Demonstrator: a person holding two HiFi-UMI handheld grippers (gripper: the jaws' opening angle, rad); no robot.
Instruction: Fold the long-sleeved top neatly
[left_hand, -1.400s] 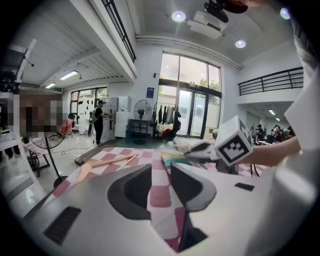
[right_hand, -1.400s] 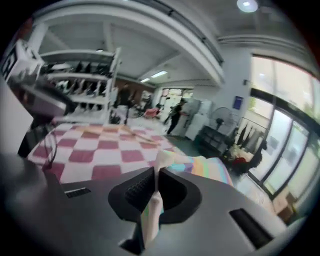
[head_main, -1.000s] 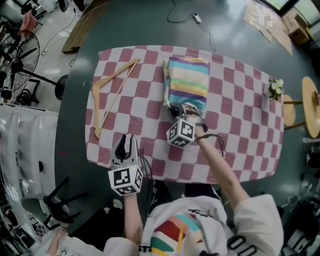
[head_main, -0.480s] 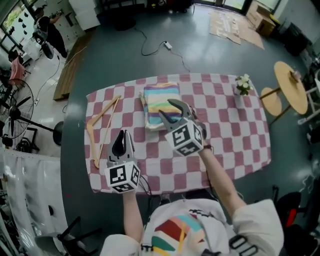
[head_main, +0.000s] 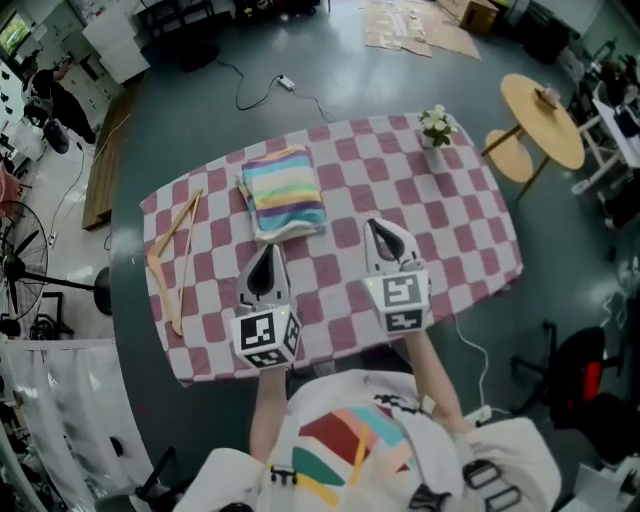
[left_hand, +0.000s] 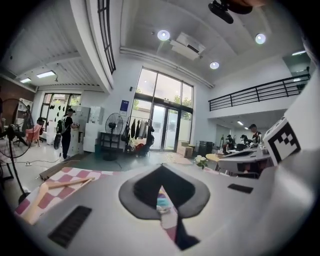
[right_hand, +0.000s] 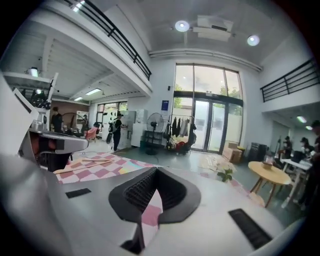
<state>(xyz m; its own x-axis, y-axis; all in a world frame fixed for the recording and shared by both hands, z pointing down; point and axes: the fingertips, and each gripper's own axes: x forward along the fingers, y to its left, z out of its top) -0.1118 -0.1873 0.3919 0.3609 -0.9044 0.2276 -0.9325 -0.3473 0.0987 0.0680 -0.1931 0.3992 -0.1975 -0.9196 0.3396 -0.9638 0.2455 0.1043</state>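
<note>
Head view only: the whole pastel-striped long-sleeved top (head_main: 283, 193), folded into a compact rectangle. The stripes run across it, the edges are fairly square, and a pale layer peeks out at the near edge. It lies flat on the pink-and-white checked tablecloth (head_main: 450, 230), between the bare wooden clothes hanger (head_main: 172, 255) and the small pot of white flowers (head_main: 436, 125), apart from both.

On its near side are the left gripper (head_main: 269, 250) and right gripper (head_main: 374, 224), neither touching it.

Left gripper view: jaws together, nothing held. Only a sliver of the striped top (left_hand: 163, 202) shows in the gap behind the pads, with the hanger (left_hand: 55, 187) off to the left.

Right gripper view: jaws closed and empty, checked cloth (right_hand: 150, 215) in the gap, round wooden side table (right_hand: 267, 175) at right.
</note>
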